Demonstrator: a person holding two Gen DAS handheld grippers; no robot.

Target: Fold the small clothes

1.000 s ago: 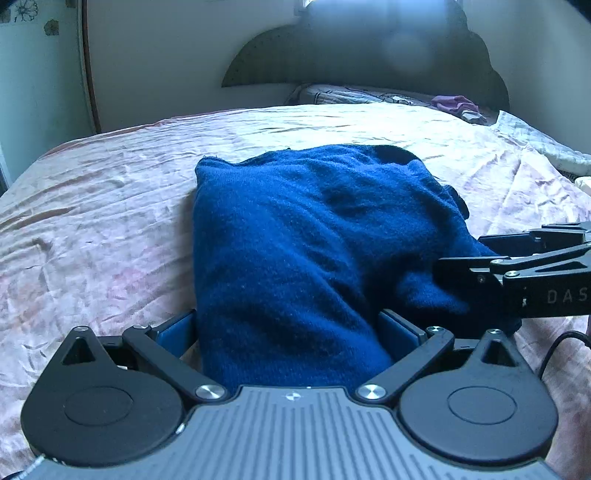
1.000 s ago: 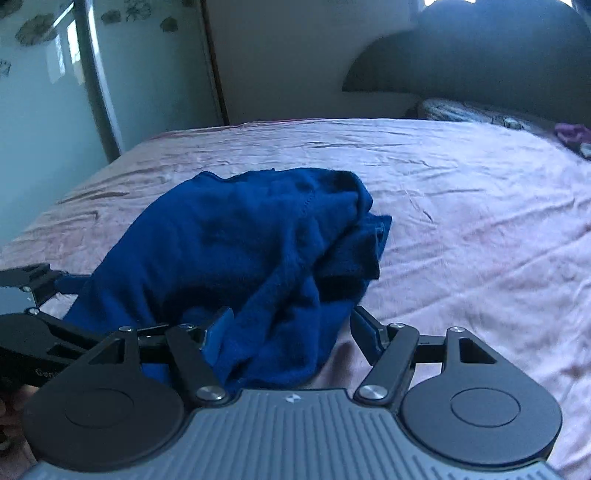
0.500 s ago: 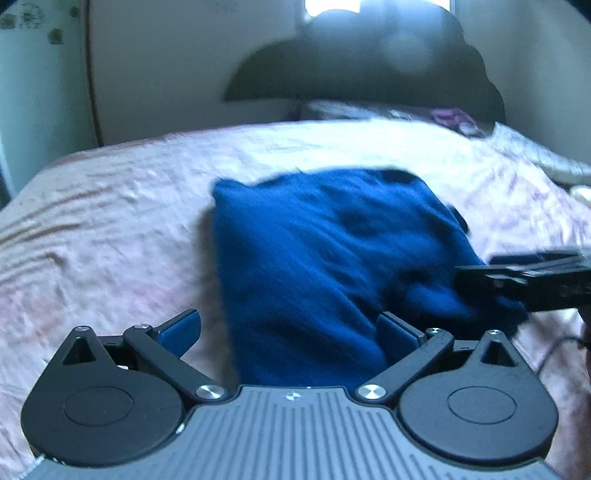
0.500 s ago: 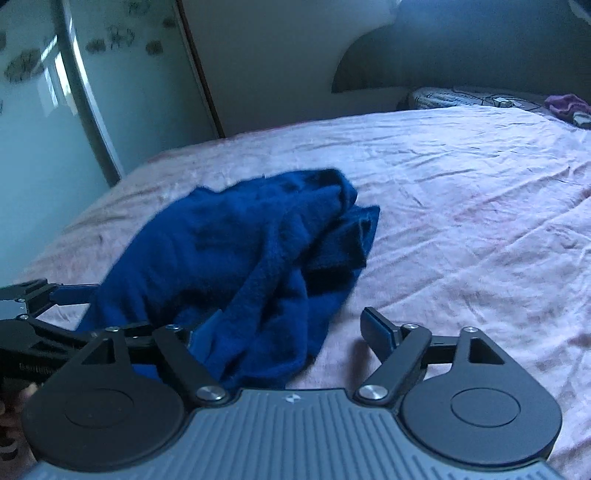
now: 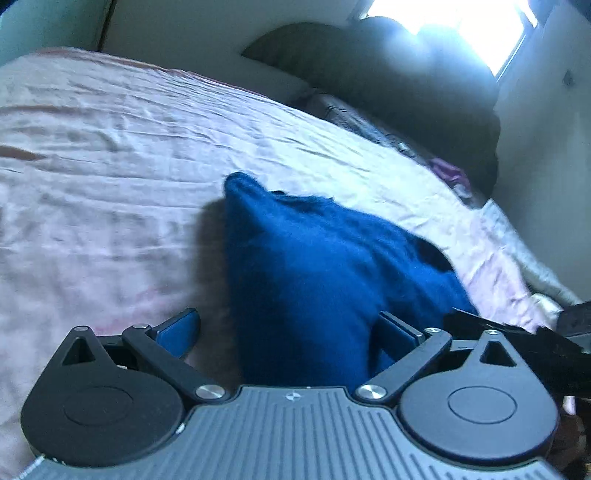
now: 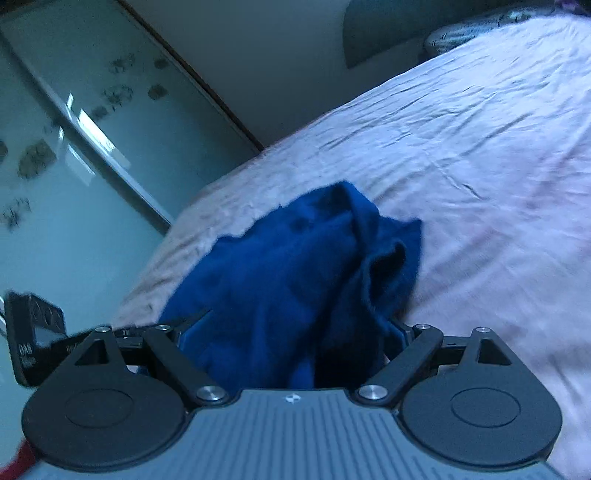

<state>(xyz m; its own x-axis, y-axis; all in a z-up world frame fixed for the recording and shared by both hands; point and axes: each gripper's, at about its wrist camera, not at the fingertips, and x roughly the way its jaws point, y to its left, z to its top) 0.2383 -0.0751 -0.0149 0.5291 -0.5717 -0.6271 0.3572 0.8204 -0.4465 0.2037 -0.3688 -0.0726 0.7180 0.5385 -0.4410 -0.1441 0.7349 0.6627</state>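
Observation:
A dark blue knitted garment [image 5: 317, 273] lies folded in a loose bundle on the pink bed sheet [image 5: 110, 177]. My left gripper [image 5: 290, 328] is open at its near edge: the left fingertip [image 5: 181, 326] stands clear over the sheet, while the right one touches the fabric. The right wrist view shows the same garment [image 6: 288, 266] bunched, with a raised fold on its right. My right gripper [image 6: 299, 330] has its jaws opening, the garment's near end filling the space between them. Each gripper shows at the edge of the other's view.
A dark headboard [image 5: 406, 85] and a patterned pillow [image 5: 362, 122] with a purple cloth [image 5: 448, 171] are at the far end. A bright window [image 5: 461, 26] glares above. A frosted wardrobe door [image 6: 66, 155] flanks the bed. Wrinkled sheet [image 6: 480, 147] spreads right of the garment.
Both views have tilted as the hands rolled and shifted sideways. The left gripper's left finger came off the garment onto the sheet. The right gripper's jaws spread wider, and the garment now spans them.

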